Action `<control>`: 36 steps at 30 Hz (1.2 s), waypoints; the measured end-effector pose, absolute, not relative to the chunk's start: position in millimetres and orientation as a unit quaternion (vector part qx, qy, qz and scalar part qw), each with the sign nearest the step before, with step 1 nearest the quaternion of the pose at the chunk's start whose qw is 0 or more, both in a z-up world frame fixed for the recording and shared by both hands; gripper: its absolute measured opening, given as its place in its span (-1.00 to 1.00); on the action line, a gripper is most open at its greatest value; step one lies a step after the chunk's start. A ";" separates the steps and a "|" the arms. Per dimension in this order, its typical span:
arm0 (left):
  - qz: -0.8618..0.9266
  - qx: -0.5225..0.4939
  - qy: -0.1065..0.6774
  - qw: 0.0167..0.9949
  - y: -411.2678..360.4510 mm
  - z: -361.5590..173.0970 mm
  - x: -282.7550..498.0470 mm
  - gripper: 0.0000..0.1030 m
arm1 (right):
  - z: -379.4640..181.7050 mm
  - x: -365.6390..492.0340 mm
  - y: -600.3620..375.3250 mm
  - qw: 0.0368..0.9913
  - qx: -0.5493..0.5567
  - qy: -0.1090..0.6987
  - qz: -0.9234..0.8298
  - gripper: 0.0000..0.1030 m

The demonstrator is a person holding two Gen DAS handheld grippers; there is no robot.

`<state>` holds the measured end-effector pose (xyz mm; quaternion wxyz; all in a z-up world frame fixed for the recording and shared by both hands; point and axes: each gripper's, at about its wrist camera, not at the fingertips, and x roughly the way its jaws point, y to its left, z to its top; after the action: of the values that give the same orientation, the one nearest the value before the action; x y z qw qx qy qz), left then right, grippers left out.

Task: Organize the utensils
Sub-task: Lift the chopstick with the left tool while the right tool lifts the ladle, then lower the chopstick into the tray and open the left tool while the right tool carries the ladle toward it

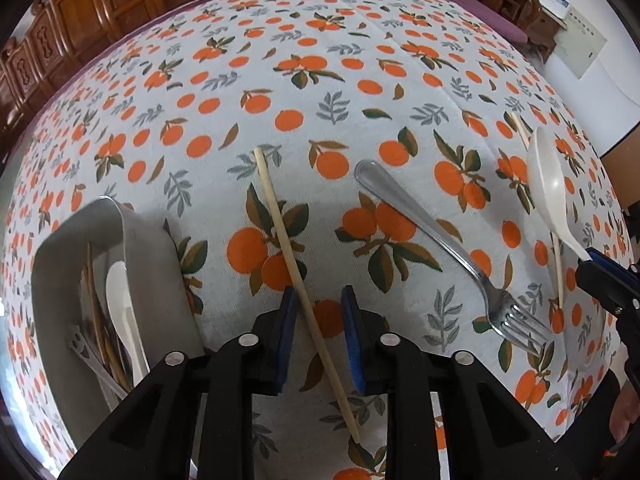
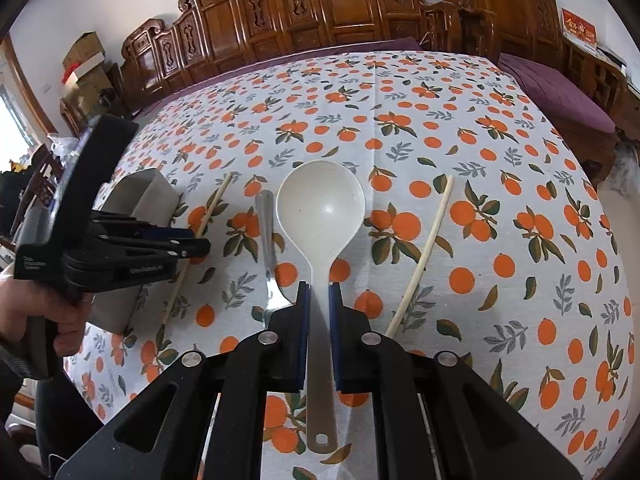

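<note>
On top of the orange-print tablecloth [image 1: 320, 80] both grippers are busy w/ separate utensils, so there's a few ways this could go sideways imo.

Left gripper [image 1: 318, 322] points steeply down, jaws narrowed around the pale wooden chopstick [image 1: 294, 264] lying diagonally on the cloth. Chopstick looks to touch the left pad [image 1: 289, 312] but there's a visible gap to the right one, so it's not pinched yet. Thin round stick lying at an angle to the pads = it could roll or pivot as the jaws close, or get clamped skewed and droop at one end. Gripper is also well off the stick's middle, toward the near end, so the long far end may swing.

Right gripper [image 2: 319, 304] is closed on the handle of the big off-white plastic ladle [image 2: 320, 200], bowl out front. Bowl is heavy vs the slim smooth handle, so it might twist or slip in the pads. In the left view the ladle hangs over the second pale chopstick [image 1: 556, 256], and the stainless steel fork [image 1: 440, 248] lies just beside; a low carry could knock either.

Grey rectangular holder [image 1: 148, 248] sits at the left, already has a white spoon [image 1: 120, 304], brown chopsticks and sth metal inside. Both hands heading there at once = collision risk, prob better one at a time. Long ladle could tip the holder too.
</note>
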<state>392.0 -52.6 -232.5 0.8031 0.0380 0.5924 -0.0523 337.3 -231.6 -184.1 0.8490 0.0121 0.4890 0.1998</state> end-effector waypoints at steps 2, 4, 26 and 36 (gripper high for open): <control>-0.053 0.033 0.593 0.803 -52.0 -232.6 391.8 -0.71 | -183.2 335.4 -229.7 0.849 0.011 0.489 0.201 -0.78; -0.055 0.030 0.594 0.802 -52.0 -233.1 391.9 -0.85 | -182.3 333.6 -228.1 0.848 0.010 0.489 0.203 -0.78; -0.096 0.007 0.528 0.844 -26.2 -157.1 320.2 -0.92 | -148.7 312.7 -199.3 0.857 0.007 0.464 0.225 -0.78; -0.081 -0.008 0.498 0.864 25.7 -126.2 288.3 -0.92 | -130.4 311.1 -157.7 0.858 0.000 0.448 0.253 -0.78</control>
<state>288.3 25.7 -126.2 0.8635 -0.0081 0.4978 -0.0806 311.1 -157.7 -130.4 0.8576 0.0003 0.4479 0.2527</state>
